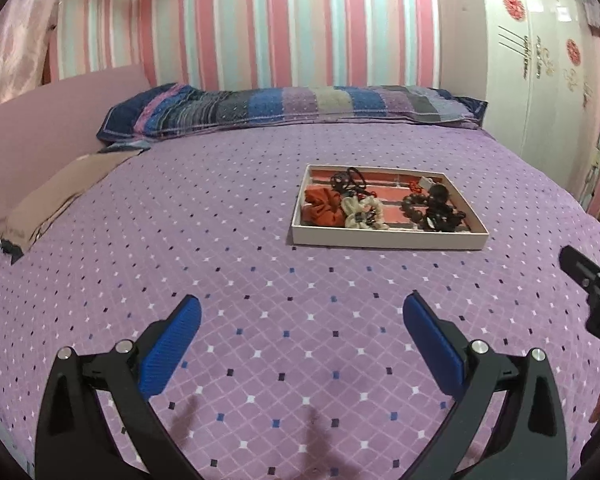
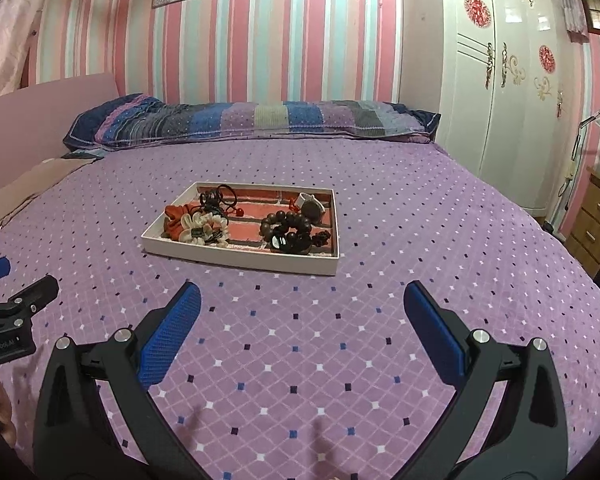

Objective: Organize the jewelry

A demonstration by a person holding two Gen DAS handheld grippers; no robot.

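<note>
A shallow white tray (image 1: 384,241) (image 2: 236,261) with a red brick-pattern floor lies on the purple bed. At its left lie an orange scrunchie (image 1: 322,206) (image 2: 172,216), a cream scrunchie (image 1: 358,212) (image 2: 204,228) and black hair ties (image 1: 346,180) (image 2: 218,196). At its right lie dark wooden bead bracelets (image 1: 428,208) (image 2: 290,228). My left gripper (image 1: 302,312) is open and empty above the bedspread, well short of the tray. My right gripper (image 2: 302,300) is open and empty, also short of the tray.
The bed (image 1: 220,240) (image 2: 420,220) has a diamond-dotted purple cover. A striped pillow (image 1: 284,110) (image 2: 252,122) lies at its head. A white wardrobe (image 2: 500,80) and a wooden drawer unit (image 2: 596,224) stand at the right. A pink cloth (image 1: 56,196) lies at the left.
</note>
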